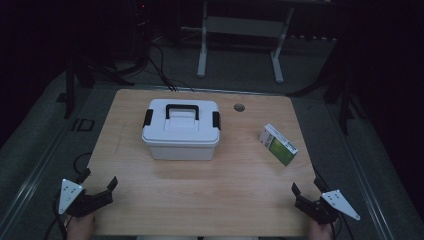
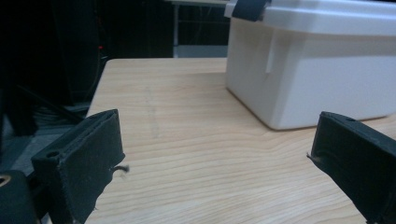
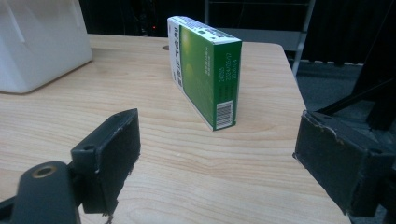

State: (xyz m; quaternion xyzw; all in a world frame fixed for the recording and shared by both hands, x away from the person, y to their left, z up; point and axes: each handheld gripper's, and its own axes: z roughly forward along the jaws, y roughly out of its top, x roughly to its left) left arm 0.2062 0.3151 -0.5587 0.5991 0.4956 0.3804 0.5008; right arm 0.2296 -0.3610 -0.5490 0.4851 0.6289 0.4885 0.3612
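Dark room; pale wooden worktop (image 1: 200, 185). White bin (image 1: 181, 129) stands centre, lid on. Green carton (image 1: 278, 144) stands on edge to its right, long axis running away from the right gripper (image 1: 306, 196), the nearer one. Left gripper (image 1: 98, 187) lies well apart. Both jaws wide open, empty.

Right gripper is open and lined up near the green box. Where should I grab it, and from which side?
Close on the two broad faces of the green box, approaching from its near barcode end. It stands on a long narrow edge, so the thin width fits between the right gripper's open jaws. Probably grip near mid-height to avoid tipping it.
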